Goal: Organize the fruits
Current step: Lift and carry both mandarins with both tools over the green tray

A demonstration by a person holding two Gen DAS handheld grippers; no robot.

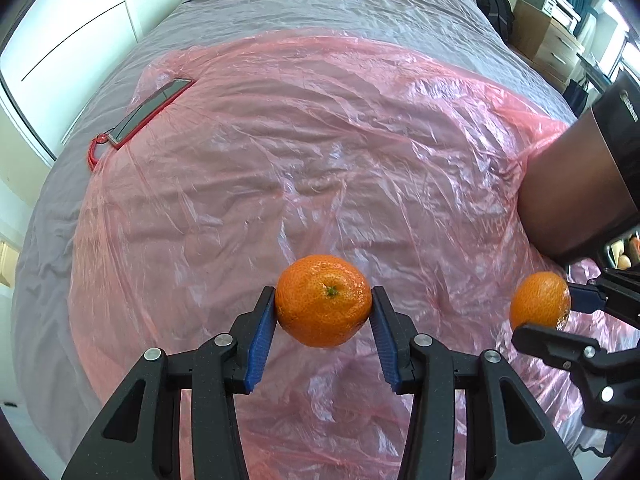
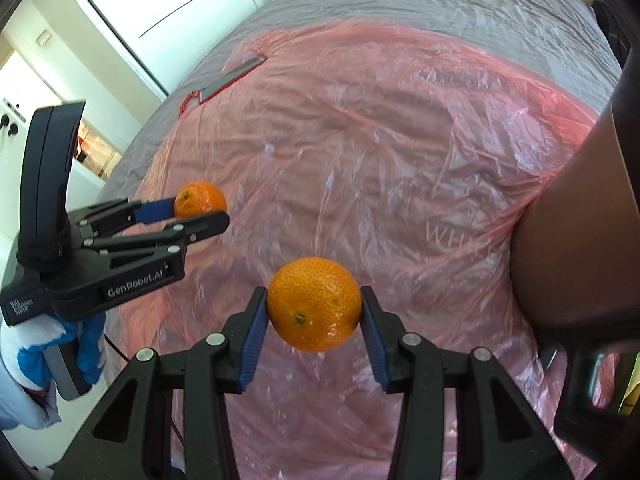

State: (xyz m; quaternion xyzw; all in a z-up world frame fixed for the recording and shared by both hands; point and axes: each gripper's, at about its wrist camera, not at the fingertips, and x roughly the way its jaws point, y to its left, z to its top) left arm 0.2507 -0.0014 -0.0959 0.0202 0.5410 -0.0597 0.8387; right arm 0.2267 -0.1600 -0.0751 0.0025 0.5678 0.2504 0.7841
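Note:
My left gripper (image 1: 323,305) is shut on an orange mandarin (image 1: 323,300), stem facing the camera, held above a pink plastic sheet (image 1: 300,152) spread on a bed. My right gripper (image 2: 314,306) is shut on a second mandarin (image 2: 314,304), also held above the sheet. In the left wrist view the right gripper (image 1: 554,312) with its mandarin (image 1: 538,300) shows at the right edge. In the right wrist view the left gripper (image 2: 198,210) with its mandarin (image 2: 200,199) shows at the left.
A dark brown cylinder-shaped object (image 1: 576,184) stands at the right on the sheet. A red-framed flat device (image 1: 150,112) lies at the sheet's far left corner. Grey bedcover (image 1: 320,4) extends beyond. White wardrobe doors (image 1: 80,20) stand left; drawers (image 1: 560,48) far right.

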